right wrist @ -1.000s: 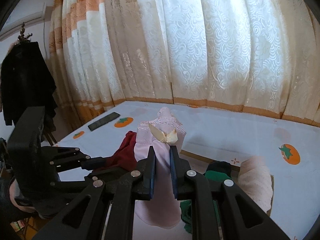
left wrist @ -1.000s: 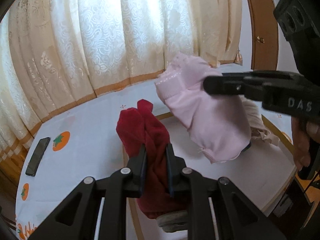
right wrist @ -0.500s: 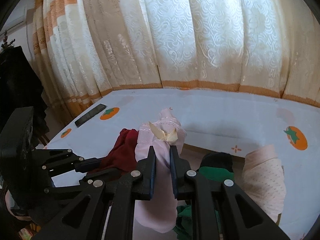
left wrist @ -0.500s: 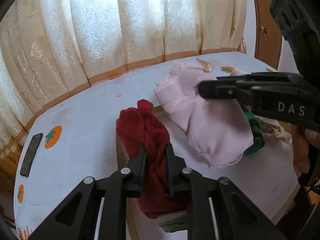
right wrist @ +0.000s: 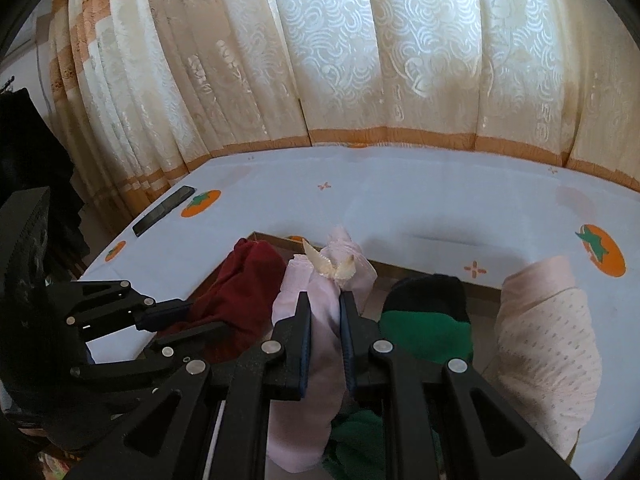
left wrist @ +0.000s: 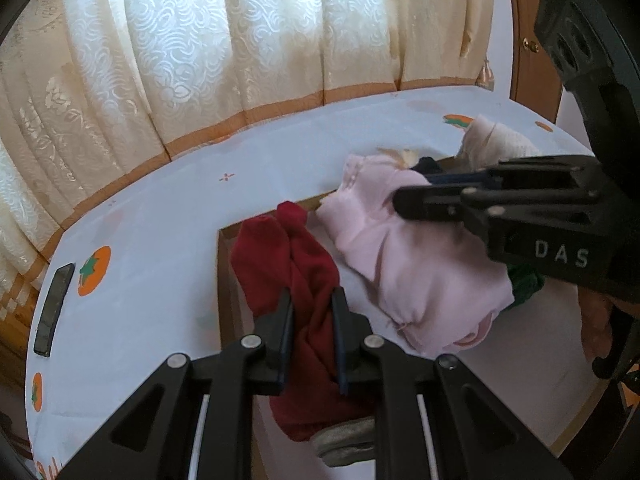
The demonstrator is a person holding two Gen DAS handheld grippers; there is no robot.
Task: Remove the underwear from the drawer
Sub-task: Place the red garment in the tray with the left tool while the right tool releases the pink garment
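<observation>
The right gripper (left wrist: 404, 202) hid part of the pink underwear (left wrist: 420, 264); the green garment (right wrist: 424, 332) lay mostly covered.

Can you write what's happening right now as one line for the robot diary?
left gripper: shut on red underwear | right gripper: shut on pink underwear | both over drawer

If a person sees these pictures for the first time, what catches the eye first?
Two garments held up side by side: the left gripper pinches a dark red garment, and the right gripper pinches a pale pink one with a small bow. Behind them, cream curtains glow with daylight over a white cloth printed with orange fruits.
</observation>
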